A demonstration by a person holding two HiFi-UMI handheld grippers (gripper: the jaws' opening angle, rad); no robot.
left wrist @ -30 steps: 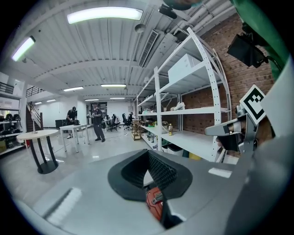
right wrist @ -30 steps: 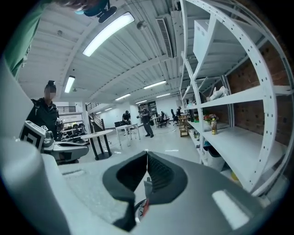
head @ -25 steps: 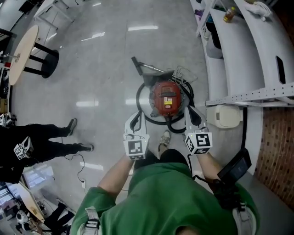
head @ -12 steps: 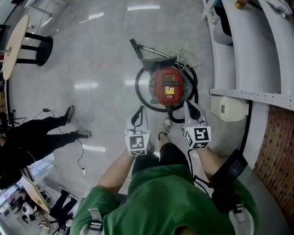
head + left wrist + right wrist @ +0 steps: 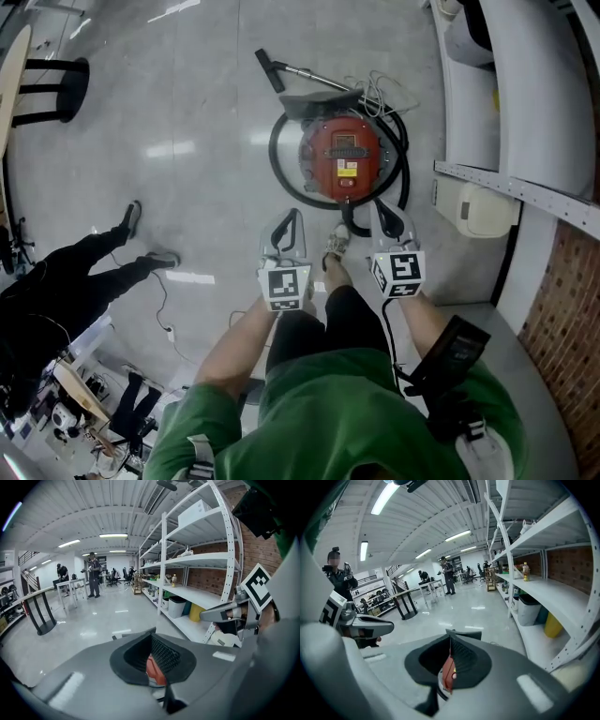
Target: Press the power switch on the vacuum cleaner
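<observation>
The vacuum cleaner (image 5: 345,157) stands on the floor ahead of me: a red lid on a steel drum, ringed by a black hose (image 5: 277,174), its wand (image 5: 281,70) lying behind. My left gripper (image 5: 291,220) hangs shut just short of its near left side. Close to the near right side is my right gripper (image 5: 382,211), also shut and holding nothing. In the left gripper view the red lid (image 5: 154,670) shows through the gap below the closed jaws. The right gripper view has the same red lid (image 5: 447,674) there. No switch can be made out.
White shelving (image 5: 506,94) runs along the right, with a white box (image 5: 483,208) at its foot. A person in black (image 5: 66,281) stands at the left beside floor cables (image 5: 164,309). A round table (image 5: 9,66) sits far left. My own shoe (image 5: 335,246) is between the grippers.
The view has shifted, so the vacuum cleaner now sits higher in the picture. Both grippers stay shut just short of it. The person in black has stepped a little at the left.
</observation>
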